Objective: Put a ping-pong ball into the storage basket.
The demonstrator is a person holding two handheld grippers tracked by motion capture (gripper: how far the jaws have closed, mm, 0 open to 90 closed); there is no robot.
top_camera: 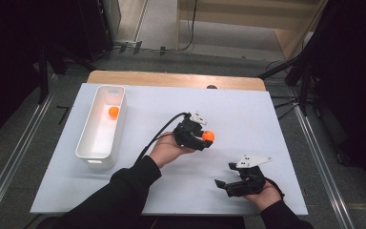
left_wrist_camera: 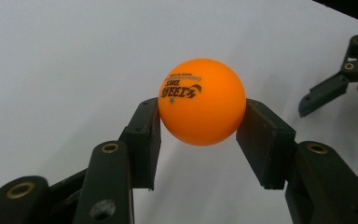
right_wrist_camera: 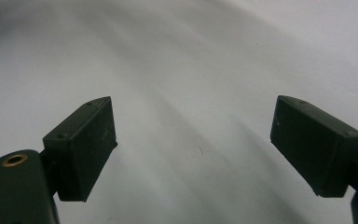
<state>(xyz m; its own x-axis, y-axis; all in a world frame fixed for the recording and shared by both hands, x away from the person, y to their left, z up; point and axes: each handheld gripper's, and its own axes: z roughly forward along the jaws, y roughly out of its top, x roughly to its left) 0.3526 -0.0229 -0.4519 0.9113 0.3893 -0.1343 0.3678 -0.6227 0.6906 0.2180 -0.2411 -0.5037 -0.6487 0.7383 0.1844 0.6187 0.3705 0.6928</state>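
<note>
Held ball: orange ball [left_wrist_camera: 201,101], clamped between the left gripper [top_camera: 204,138] fingers [left_wrist_camera: 142,140], centre of the high view, above the white surface [top_camera: 248,114].
Ball orientation: round, no long axis; printed logo reads upside down in the left gripper view.
Left hand: forearm enters from bottom, gripper points toward frame right.
Right gripper [top_camera: 224,183]: fingers spread apart, nothing between; lower right, low over the surface.
Bin [top_camera: 88,150]: white, upper left; second orange ball [top_camera: 113,112] inside.

The orange ball [left_wrist_camera: 201,101] bears upside-down black print reading "DHS" with a star; the smaller lettering is illegible.
</note>
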